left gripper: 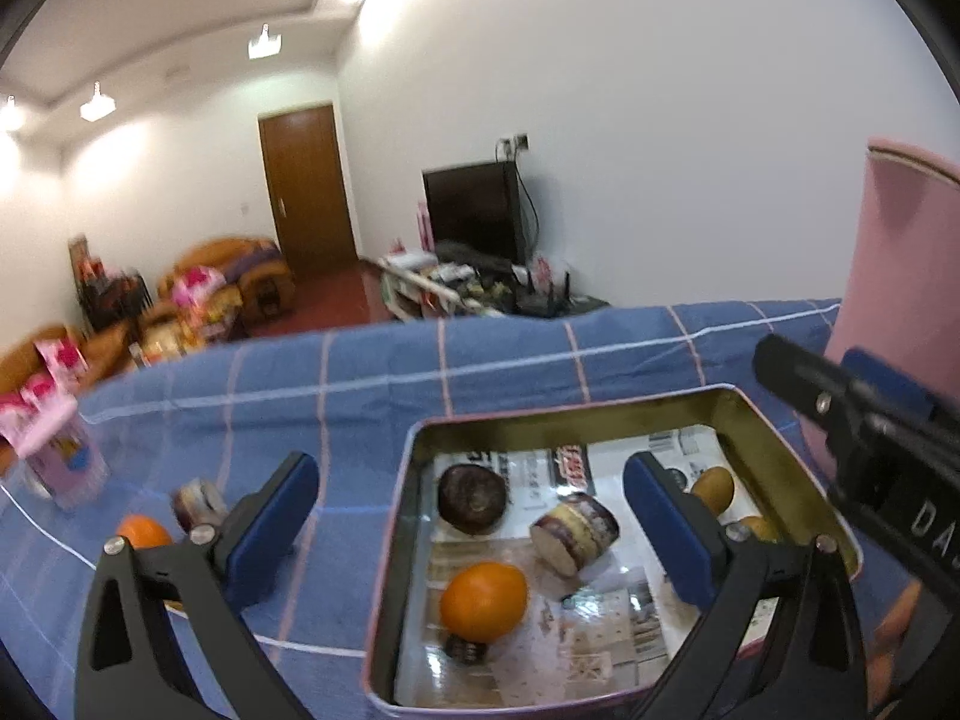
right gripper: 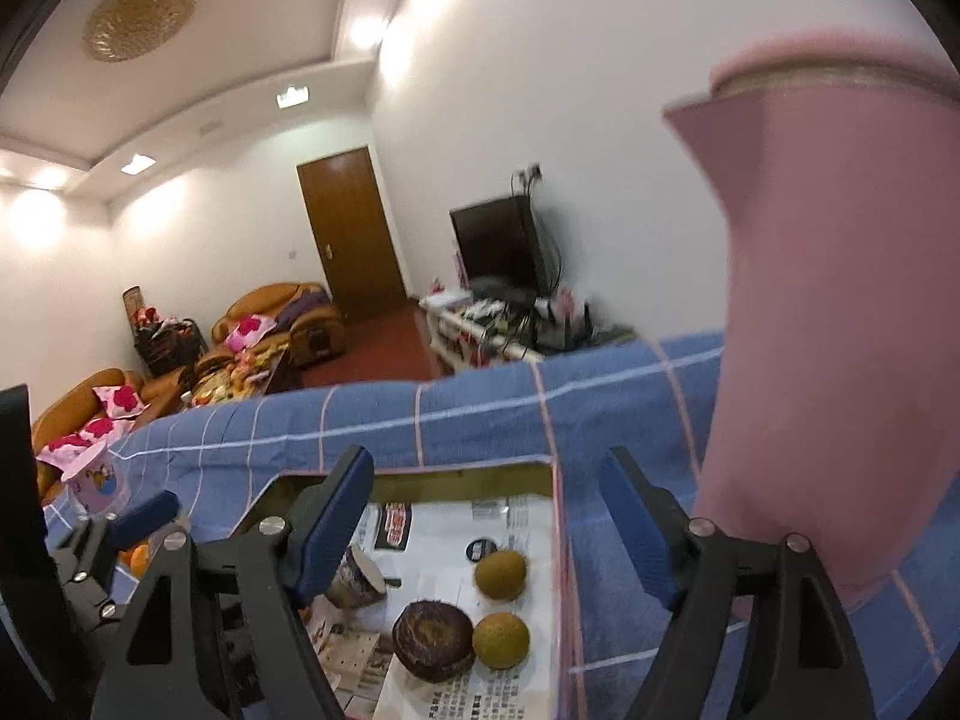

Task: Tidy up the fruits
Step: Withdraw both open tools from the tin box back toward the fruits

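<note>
A newspaper-lined metal tin [left gripper: 798, 468] sits on the blue checked cloth. In it lie an orange [left gripper: 483, 602], two dark brown round fruits [left gripper: 471, 498], a cut taro piece [left gripper: 576, 531] and greenish-brown fruits [left gripper: 713, 489]. My left gripper [left gripper: 474, 525] is open and empty, its right finger over the tin. An orange [left gripper: 143, 533] and another taro piece [left gripper: 195, 503] lie on the cloth to the left. My right gripper [right gripper: 489, 516] is open and empty above the tin [right gripper: 420, 477], over two greenish-brown fruits [right gripper: 501, 575] and a dark fruit [right gripper: 433, 639].
A tall pink container [left gripper: 894, 300] stands right of the tin; it also fills the right of the right wrist view [right gripper: 840, 330]. A small pink cup [left gripper: 66, 468] stands at the cloth's left. The right gripper's body [left gripper: 864, 438] crosses the left wrist view.
</note>
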Available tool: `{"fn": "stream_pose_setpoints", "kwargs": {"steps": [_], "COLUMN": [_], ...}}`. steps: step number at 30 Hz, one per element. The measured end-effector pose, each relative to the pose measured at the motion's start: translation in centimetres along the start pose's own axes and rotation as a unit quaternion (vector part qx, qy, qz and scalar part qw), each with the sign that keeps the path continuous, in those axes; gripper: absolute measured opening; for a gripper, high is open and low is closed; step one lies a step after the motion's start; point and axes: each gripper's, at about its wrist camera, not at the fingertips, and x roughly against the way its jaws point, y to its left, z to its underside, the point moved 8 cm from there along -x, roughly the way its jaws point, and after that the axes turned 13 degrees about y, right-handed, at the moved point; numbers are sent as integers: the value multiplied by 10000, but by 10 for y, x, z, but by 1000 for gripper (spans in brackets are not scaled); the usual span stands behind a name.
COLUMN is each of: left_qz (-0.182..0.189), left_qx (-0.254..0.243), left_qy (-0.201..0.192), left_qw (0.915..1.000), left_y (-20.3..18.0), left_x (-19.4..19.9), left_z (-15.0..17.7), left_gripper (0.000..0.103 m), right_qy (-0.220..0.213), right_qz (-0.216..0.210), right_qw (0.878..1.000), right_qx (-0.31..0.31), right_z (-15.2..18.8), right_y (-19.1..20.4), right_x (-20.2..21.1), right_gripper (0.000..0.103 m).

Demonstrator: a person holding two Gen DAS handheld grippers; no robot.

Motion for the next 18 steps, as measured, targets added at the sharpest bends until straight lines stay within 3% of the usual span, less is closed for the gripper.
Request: {"fn": "stream_pose_setpoints", "kwargs": {"steps": [4,7,9,13,18], "left_qz": [-83,-221,-265,-270,-27], "left_qx": [151,257,243,222,197], "left_qy": [-207,-613,-858,-805,-773], "left_qw": [9996,9975,9957,9961,9968], "left_y": [10,20,24,26,30], "left_x": [7,19,27,26,31], "left_z": [-2,-6,-8,-7,-2], "left_gripper": [103,103,103,103,103], "right_qy": [-243,-613,-864,-1114,-1021], "right_qz": [151,364,505,531,547], "right_qw": [9996,9973,9947,9918,9928], "right_qx": [-59,-155,-225,-326,-292], "right_z": [-4,-8,-10,-12,-8], "right_y": [-3,-9,-13,-15,-11], "right_x": [10,24,32,41,39], "right_gripper": [79,79,85,87,87]}}
